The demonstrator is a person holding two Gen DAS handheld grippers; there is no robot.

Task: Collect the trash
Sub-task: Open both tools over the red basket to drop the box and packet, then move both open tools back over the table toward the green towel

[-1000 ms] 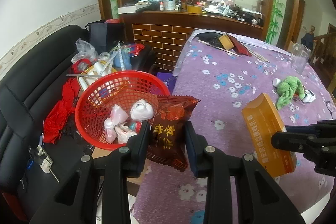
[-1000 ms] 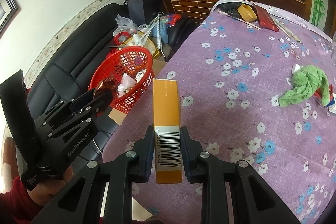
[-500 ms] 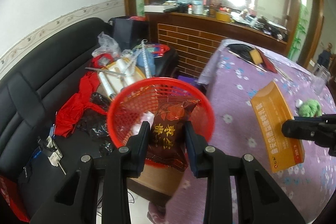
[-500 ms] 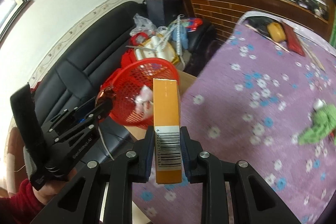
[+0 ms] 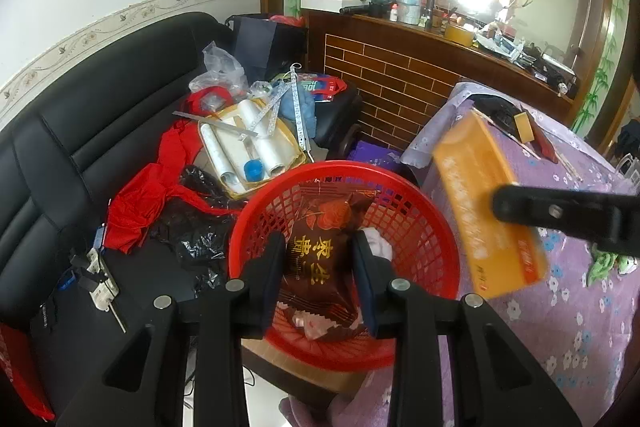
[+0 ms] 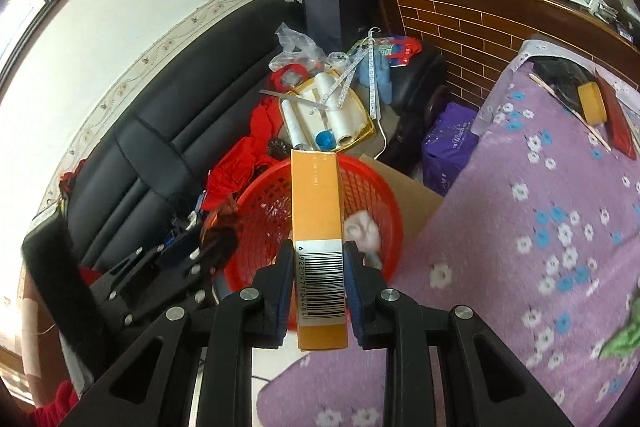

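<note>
Cluttered living room: black sofa (image 5: 80,131) left, purple floral surface (image 6: 540,227) right, red basket (image 5: 436,239) between them at the near edge. Left gripper (image 5: 320,267) clamped on a brown snack wrapper (image 5: 320,247), poised over the basket. Right gripper (image 6: 318,267) closed on an orange carton (image 6: 318,211), just above the rim. Crumpled tissue (image 6: 362,227) already inside. Both pieces unreleased; green cloth (image 5: 604,263) out on the surface, possibly left to collect.

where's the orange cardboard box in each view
Left wrist view: the orange cardboard box is at right, tilted, held by the right gripper beside the red plastic mesh basket.
Right wrist view: the box is at centre, upright between the jaws, over the basket.
Shared landmark: the basket.
</note>
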